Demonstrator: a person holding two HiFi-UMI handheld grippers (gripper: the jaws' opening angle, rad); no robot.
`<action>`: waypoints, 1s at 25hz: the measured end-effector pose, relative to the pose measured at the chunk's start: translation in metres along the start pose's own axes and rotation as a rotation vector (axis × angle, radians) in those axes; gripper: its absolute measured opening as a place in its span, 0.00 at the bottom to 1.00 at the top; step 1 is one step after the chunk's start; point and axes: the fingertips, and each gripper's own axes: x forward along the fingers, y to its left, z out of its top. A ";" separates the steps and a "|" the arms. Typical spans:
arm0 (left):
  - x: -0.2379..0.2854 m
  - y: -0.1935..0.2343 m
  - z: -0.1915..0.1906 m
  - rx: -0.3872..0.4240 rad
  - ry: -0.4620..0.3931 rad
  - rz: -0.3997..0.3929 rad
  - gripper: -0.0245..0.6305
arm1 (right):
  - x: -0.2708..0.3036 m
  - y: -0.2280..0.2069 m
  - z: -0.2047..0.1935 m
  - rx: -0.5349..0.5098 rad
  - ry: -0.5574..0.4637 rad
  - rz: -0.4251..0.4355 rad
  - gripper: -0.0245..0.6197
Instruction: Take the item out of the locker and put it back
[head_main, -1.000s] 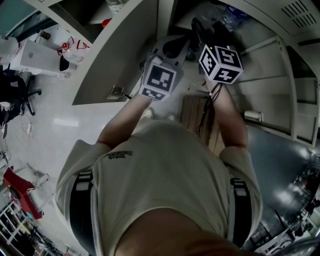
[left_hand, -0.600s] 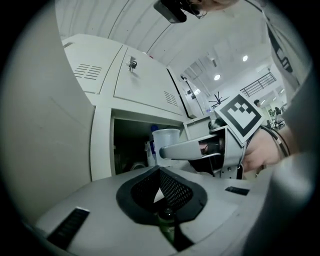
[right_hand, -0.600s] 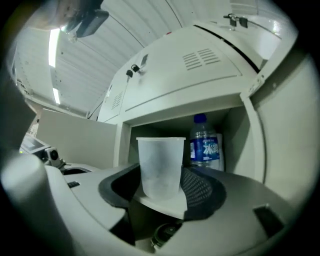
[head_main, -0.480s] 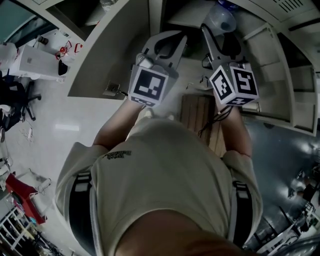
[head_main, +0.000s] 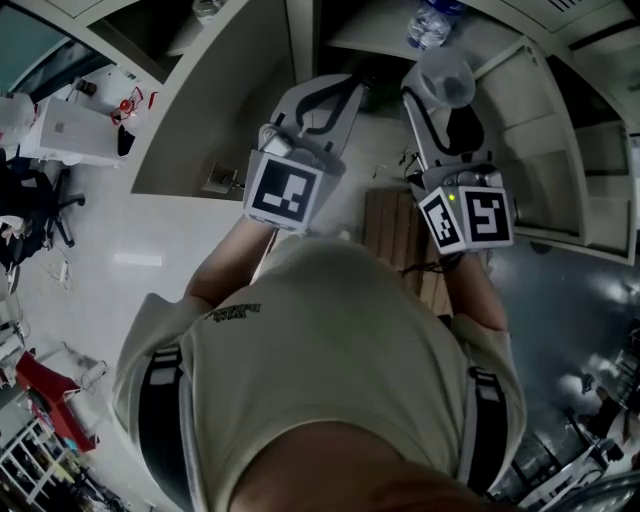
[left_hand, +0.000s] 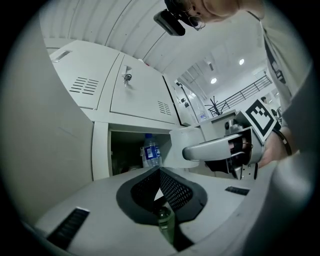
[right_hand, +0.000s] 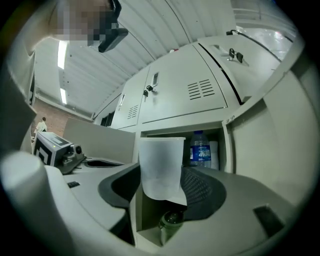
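Observation:
A translucent white plastic cup stands upright between the jaws of my right gripper, which is shut on it. In the head view the cup and right gripper hang just in front of the open locker compartment. A water bottle with a blue label stands inside the compartment, also visible as the bottle from above. My left gripper hovers to the left of the cup, jaws shut and empty. From it I see the cup held by the right gripper.
The locker's open door stands to the left of my left gripper, and another open door to the right. A slatted wooden board lies on the floor beneath the grippers. Closed locker doors with keys sit above the compartment.
Both grippers have drawn back from the locker toward the person. The right one has brought the cup out of the compartment with it; the bottle stays inside.

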 end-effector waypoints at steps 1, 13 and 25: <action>-0.001 -0.001 -0.001 -0.001 0.002 -0.001 0.06 | -0.003 0.002 -0.003 0.001 0.002 0.003 0.44; -0.015 -0.015 -0.025 -0.022 0.041 -0.031 0.06 | -0.021 0.017 -0.034 0.052 0.035 0.036 0.44; -0.023 -0.023 -0.039 -0.033 0.076 -0.041 0.06 | -0.026 0.018 -0.041 0.064 0.047 0.044 0.44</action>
